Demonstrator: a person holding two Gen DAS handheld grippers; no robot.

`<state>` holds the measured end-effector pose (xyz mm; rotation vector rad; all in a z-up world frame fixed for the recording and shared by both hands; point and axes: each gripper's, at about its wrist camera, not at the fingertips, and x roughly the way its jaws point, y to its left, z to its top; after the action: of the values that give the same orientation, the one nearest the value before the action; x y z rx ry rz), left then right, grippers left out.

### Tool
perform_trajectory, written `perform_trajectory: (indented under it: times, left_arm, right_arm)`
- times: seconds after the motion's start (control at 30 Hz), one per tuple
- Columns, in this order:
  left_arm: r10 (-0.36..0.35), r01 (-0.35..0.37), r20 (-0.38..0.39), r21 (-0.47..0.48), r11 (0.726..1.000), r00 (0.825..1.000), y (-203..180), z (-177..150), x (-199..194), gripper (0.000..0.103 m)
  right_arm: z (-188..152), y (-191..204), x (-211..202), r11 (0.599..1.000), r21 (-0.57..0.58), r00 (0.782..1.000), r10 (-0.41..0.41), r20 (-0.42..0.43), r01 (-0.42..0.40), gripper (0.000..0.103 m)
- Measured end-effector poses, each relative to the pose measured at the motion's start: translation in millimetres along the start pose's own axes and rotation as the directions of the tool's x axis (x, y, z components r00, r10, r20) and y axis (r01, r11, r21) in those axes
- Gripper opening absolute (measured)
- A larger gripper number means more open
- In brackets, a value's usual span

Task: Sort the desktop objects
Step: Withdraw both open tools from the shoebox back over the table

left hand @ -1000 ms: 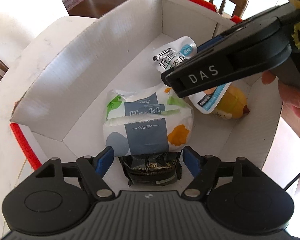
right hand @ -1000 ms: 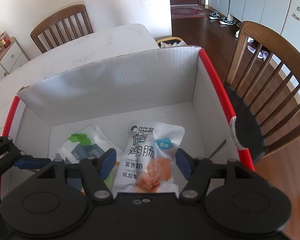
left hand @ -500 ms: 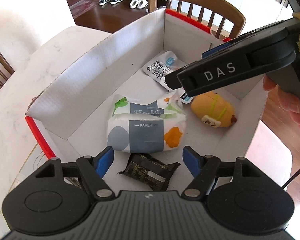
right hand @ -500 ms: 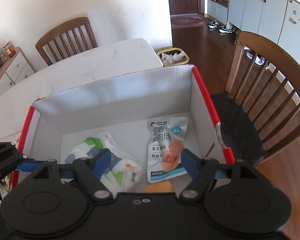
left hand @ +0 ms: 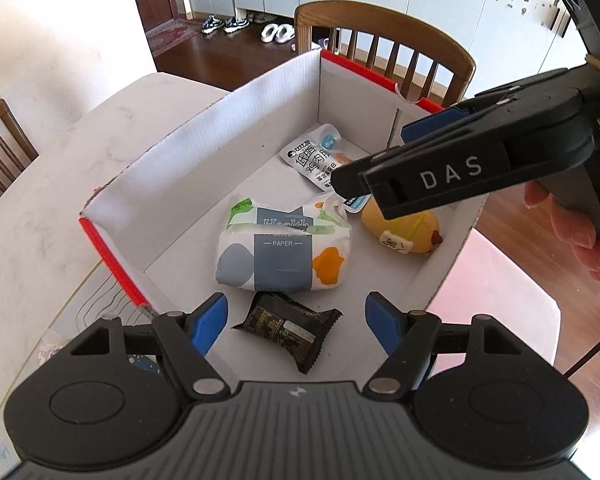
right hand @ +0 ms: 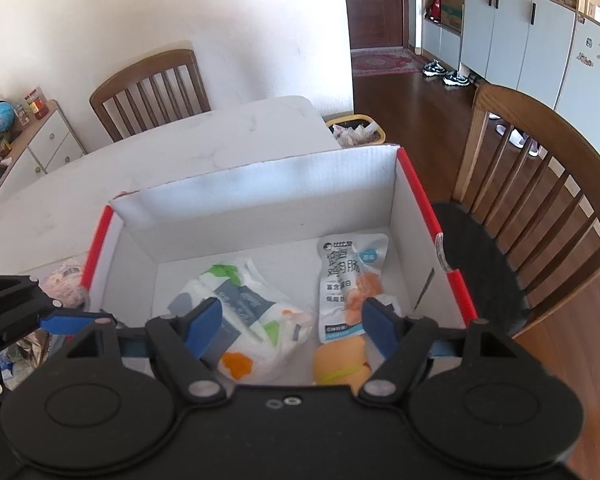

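Both grippers hang spread and empty above the white corrugated cardboard box with red edges (left hand: 204,168): our left gripper (left hand: 296,320) over its near end, our right gripper (right hand: 292,320) over its side wall.

Just beyond the left fingers, the black foil snack wrapper (left hand: 288,328) lies flat on the box floor at the near end, its long axis running slantwise from the near-right corner toward the left wall. Touching its far edge is the white tissue pack printed with grey, green and orange patches (left hand: 282,252), lying in the middle of the floor with its long side across the box.

Farther on, the white sausage pouch with blue and orange print (right hand: 350,284) lies flat toward the far right corner, its long axis along the right wall and its top pointing at the far wall. The yellow plush toy (left hand: 400,232) rests beside the right wall, touching the pouch's near end.

We judge these four are already sorted in, which is why both grippers hold nothing. Outside the box, by its left wall on the white marble table (right hand: 180,160), we see a pinkish packet (right hand: 62,280) and other wrappers, too blurred to name; those look like our next pick.
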<state>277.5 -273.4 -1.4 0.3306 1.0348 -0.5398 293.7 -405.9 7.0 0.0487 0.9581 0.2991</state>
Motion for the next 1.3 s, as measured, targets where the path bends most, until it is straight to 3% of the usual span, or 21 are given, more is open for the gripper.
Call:
perform_trajectory:
  times: [0.8, 1.3]
  left_arm:
    - [-0.072, 0.072, 0.137, 0.006, 0.997, 0.988, 16.1, -59.4, -78.9, 0.075]
    - [-0.070, 0.067, 0.205, 0.019, 0.998, 0.976, 36.5, -108.1, -114.3, 0.075]
  right_arm:
    - [-39.8, 58.2, -57.3, 0.998, 0.059, 0.996, -0.039, 0.081, 0.035, 0.077]
    - [-65.7, 110.9, -72.2, 0.998, 0.049, 0.990, -0.056, 0.129, 0.050, 0.077]
